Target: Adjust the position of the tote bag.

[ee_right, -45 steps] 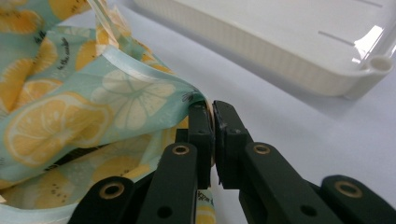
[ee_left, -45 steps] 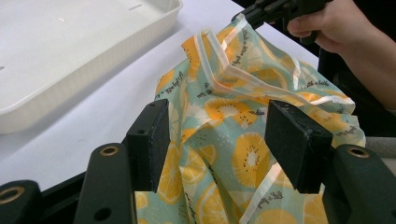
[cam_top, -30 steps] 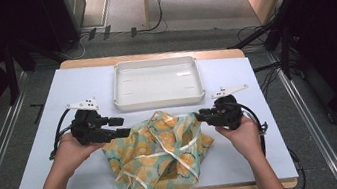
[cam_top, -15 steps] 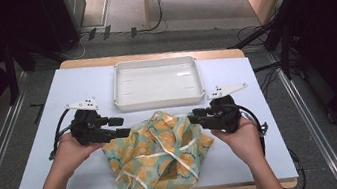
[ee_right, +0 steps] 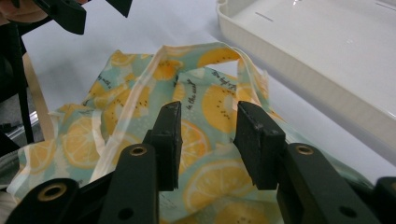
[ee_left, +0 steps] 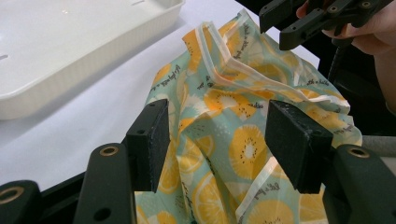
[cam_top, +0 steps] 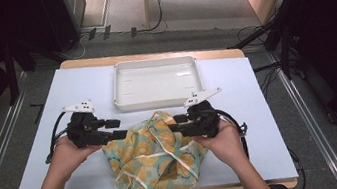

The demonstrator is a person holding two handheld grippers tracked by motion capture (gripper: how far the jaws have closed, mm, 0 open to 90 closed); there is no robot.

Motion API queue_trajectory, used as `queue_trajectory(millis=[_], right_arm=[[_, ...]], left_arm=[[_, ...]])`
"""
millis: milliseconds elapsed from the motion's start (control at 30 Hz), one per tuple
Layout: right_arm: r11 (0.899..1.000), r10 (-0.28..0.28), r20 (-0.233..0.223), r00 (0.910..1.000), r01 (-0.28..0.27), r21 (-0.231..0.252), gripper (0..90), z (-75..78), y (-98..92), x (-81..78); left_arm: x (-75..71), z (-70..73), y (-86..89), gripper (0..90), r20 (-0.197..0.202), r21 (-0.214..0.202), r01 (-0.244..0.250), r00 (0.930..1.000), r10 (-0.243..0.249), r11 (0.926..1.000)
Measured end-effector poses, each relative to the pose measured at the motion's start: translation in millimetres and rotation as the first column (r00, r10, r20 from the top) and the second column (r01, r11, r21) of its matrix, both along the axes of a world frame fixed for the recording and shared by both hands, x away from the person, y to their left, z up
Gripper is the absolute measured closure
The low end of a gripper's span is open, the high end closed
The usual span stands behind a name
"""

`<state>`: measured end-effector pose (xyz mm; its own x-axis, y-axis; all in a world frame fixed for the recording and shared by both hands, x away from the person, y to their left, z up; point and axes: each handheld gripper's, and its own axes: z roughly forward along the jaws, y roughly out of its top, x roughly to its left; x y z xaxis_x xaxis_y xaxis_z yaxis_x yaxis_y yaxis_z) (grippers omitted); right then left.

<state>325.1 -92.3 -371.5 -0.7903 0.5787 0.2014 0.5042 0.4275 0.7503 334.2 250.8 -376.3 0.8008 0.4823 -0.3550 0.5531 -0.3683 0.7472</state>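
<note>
**Both grippers open over the citrus-print cloth**

While the crumpled mint-green cloth printed with orange and yellow citrus slices (cam_top: 154, 162) lies on the white tabletop (cam_top: 260, 111), both grippers sit at its upper edge, one on either side. The left gripper (cam_top: 116, 132) has its two black jaws standing apart; in the left gripper view the fabric (ee_left: 224, 121) spreads in the gap between them and beyond their tips, and neither pad presses on it. The right gripper (cam_top: 177, 123) has just been widening its jaws. They now stand apart, and in the right gripper view a printed fold (ee_right: 205, 135) lies low in the gap between the pads, free of both. Just beyond the right jaw tips a cream-edged hem rises into a small peak. Farther ahead of both pairs of jaws, past the cloth's top edge, rests the shallow white rectangular plastic tray (cam_top: 120, 89), close to the fabric but apart from it. The cloth's lower end hangs over the table edge nearest the person
</note>
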Motion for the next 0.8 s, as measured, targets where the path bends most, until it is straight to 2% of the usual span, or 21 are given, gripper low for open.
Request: queue_trajectory(millis=[167,400,567,800], right_arm=[[1.000,0.027,-0.008,0.9996,-0.027,0.014,54.9,0.2,10.4,1.0],[0.997,0.074,-0.014,0.9972,-0.074,-0.001,45.6,0.1,29.3,1.7],[0.995,0.095,0.000,0.9955,-0.095,-0.004,44.0,1.1,39.9,0.1],[0.992,0.120,-0.008,0.9927,-0.121,-0.028,45.5,-2.4,58.6,0.8]], left_arm=[[-3.3,-0.2,2.7,40.5,0.000,0.003,-0.011,0.9999,0.011,0.9999],[-9.2,-0.7,8.6,40.4,0.001,0.003,-0.035,0.9994,0.035,0.9994],[-13.9,-1.0,12.0,40.5,0.005,0.001,-0.052,0.9986,0.052,0.9986],[-18.6,-1.6,14.1,40.5,0.007,0.006,-0.064,0.9979,0.064,0.9979]])
